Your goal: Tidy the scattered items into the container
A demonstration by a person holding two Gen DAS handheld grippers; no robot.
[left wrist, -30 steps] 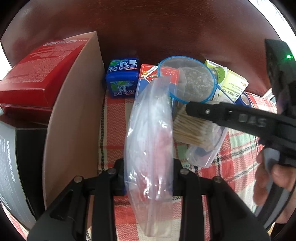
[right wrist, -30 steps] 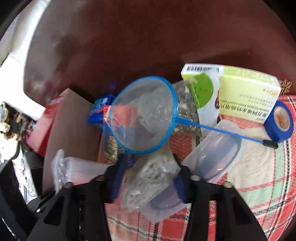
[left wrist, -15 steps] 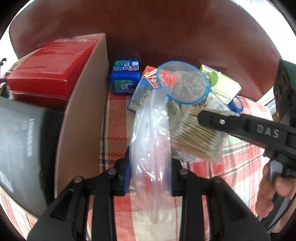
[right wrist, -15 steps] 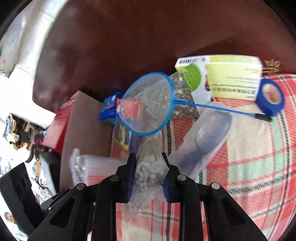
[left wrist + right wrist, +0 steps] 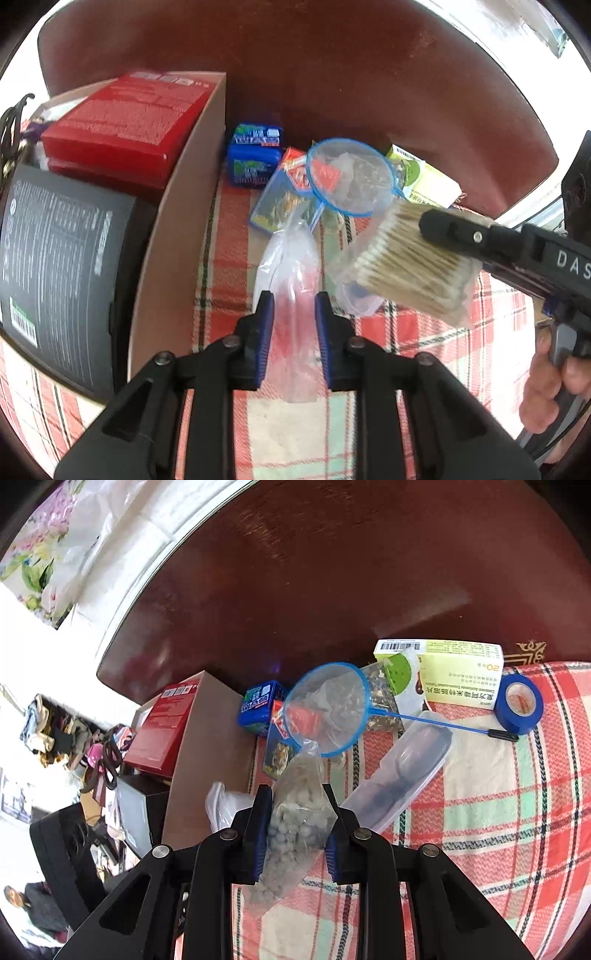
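Left claw [image 5: 293,314] is closing, its blue pads pressing a clear plastic bag [image 5: 291,258] that hangs between them, just beside the open cardboard box [image 5: 177,221]. Right claw [image 5: 297,812] is clamped on a bag of cotton swabs [image 5: 410,258], lifted clear of the plaid cloth [image 5: 229,221]; swab tips show white in the right wrist view [image 5: 295,819]. A hand [image 5: 554,391] grips that claw's trigger.

Cardboard box holds a red carton [image 5: 122,122] and a black carton [image 5: 55,251], both inside it. Just beside the box's outer wall: blue gum tin [image 5: 255,158]. Past that, away from the box: card pack [image 5: 280,199], blue hand net [image 5: 328,712] lying partly over the pack, clear case [image 5: 406,771], green-yellow medicine box [image 5: 458,675], blue tape roll [image 5: 519,705] farthest from the box. All loose items rest on the plaid cloth.
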